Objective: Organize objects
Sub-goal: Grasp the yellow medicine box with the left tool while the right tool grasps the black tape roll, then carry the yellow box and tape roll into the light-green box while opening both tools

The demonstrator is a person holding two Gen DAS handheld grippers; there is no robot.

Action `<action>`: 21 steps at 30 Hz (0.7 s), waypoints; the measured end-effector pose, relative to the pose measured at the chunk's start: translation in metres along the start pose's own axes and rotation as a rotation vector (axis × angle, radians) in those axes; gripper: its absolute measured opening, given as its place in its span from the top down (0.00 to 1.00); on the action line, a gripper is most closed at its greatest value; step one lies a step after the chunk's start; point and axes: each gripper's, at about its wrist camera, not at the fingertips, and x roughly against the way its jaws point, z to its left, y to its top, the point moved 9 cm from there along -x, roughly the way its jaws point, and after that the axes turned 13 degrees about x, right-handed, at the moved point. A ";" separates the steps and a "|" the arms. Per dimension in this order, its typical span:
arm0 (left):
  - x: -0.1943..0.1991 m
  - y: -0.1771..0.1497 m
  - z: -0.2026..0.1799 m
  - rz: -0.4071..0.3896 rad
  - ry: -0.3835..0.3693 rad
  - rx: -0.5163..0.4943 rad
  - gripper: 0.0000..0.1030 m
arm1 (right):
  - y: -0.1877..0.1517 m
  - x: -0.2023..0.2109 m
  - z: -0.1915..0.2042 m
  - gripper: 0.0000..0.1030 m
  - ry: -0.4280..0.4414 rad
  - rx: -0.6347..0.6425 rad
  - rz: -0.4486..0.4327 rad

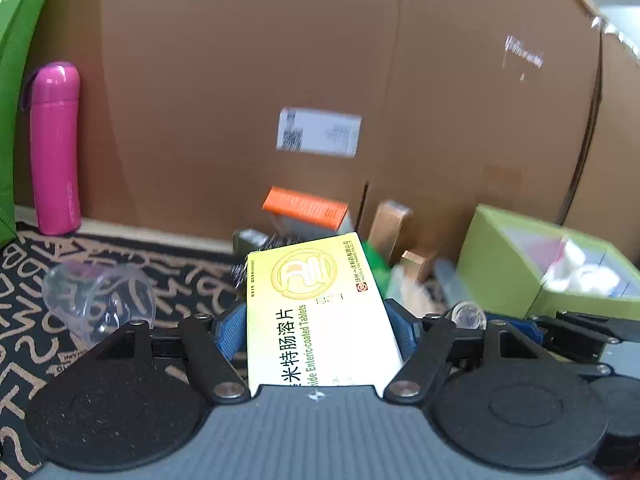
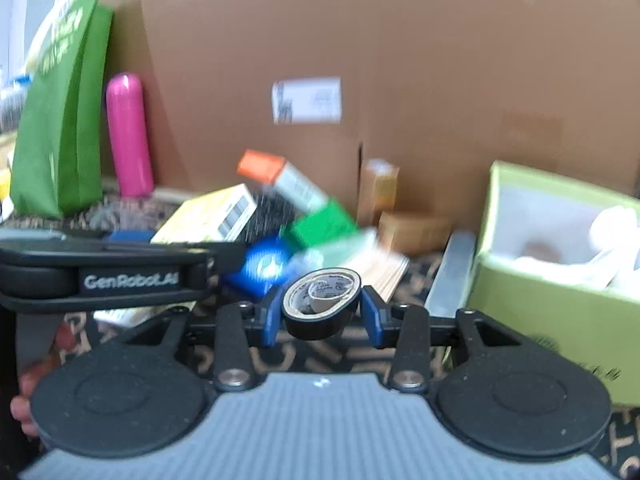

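Two grips are in hand at once. Left gripper [image 1: 320,320] has its jaws clamped on the long sides of a yellow tablet box [image 1: 316,300], held flat. Right gripper [image 2: 320,312] pinches a black tape roll [image 2: 321,302] across its rim. Just right of those jaws sits the open green box [image 2: 560,308], probably the destination.

Pink bottle [image 1: 54,148], yellow-white tablet box [image 1: 316,308].

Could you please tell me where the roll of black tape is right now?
In the right wrist view the roll of black tape sits low in the centre, between the blue pads of the right tongs, with the light green box to its right.
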 end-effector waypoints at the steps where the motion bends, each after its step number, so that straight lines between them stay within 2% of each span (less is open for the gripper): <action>1: 0.003 0.005 -0.005 -0.011 -0.014 0.006 0.28 | 0.005 0.006 -0.005 0.61 -0.020 0.001 -0.029; 7: 0.008 0.032 -0.054 -0.037 -0.116 0.033 0.28 | 0.023 0.043 -0.050 0.61 -0.205 -0.043 -0.176; 11: 0.004 0.040 -0.105 -0.063 -0.194 -0.023 0.28 | 0.022 0.066 -0.092 0.61 -0.438 -0.034 -0.205; 13: -0.003 0.038 -0.127 -0.052 -0.230 -0.040 0.28 | 0.018 0.075 -0.112 0.61 -0.524 -0.045 -0.204; 16: -0.017 0.031 -0.154 -0.021 -0.270 -0.038 0.28 | 0.007 0.083 -0.143 0.61 -0.594 -0.110 -0.189; 21: -0.045 0.022 -0.184 0.001 -0.292 -0.080 0.28 | -0.008 0.093 -0.181 0.60 -0.625 -0.188 -0.188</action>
